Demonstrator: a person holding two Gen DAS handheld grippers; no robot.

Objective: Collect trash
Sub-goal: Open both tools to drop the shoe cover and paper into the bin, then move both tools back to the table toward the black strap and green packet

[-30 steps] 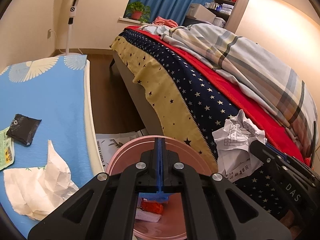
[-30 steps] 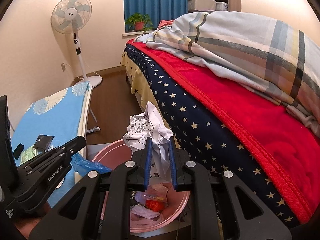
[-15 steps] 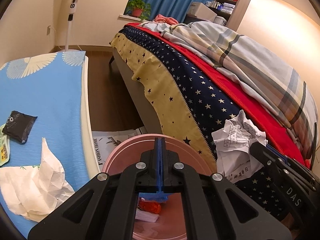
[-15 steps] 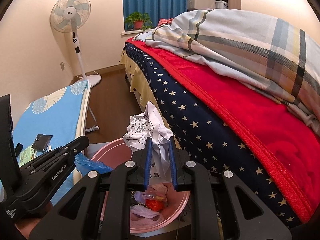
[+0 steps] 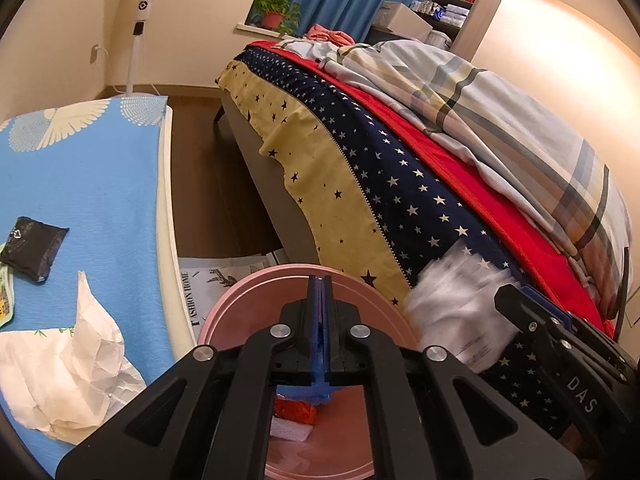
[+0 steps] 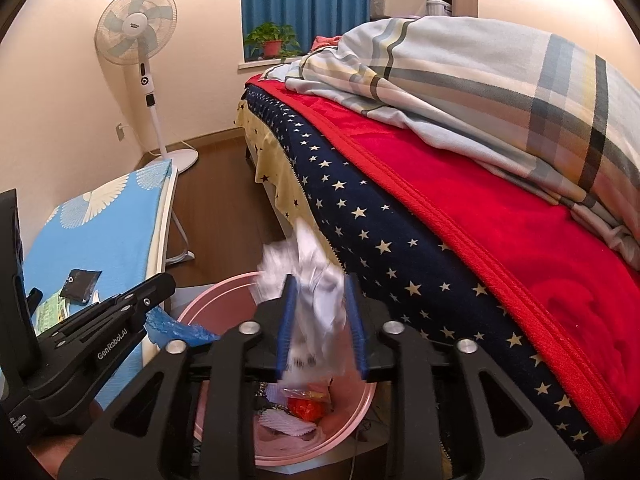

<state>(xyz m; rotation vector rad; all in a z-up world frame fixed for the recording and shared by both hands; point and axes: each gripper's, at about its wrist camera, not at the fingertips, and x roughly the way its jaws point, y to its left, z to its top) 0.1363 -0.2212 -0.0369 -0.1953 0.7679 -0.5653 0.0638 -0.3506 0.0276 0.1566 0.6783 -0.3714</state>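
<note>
1. Grippers: 2, left gripper (image 5: 320, 292) and right gripper (image 6: 320, 300).
2. Pink bin (image 5: 240, 304): 1, near centre.
3. Crumpled printed paper (image 6: 316, 276): 1, blurred.
4. Blue plastic scrap (image 6: 176, 328): 1.
5. On the left board: black packet (image 5: 30, 246), 1; white tissue (image 5: 68, 364), 1; green wrapper (image 5: 4, 300), 1.
6. Far left: standing fan (image 6: 138, 36), 1.
7. Far: potted plant (image 6: 272, 40), 1.

Bin (image 6: 362, 416): set on the floor between the table (image 5: 100, 184) on the left and the bed (image 6: 460, 240) on the right.
In the bin: wrappers (image 6: 306, 406).
Above the bin: crumpled paper (image 6: 320, 292).
On the table: tissue (image 5: 60, 364), with a small packet (image 5: 30, 248) behind it.
Fan (image 6: 138, 36): placed behind the table.
</note>
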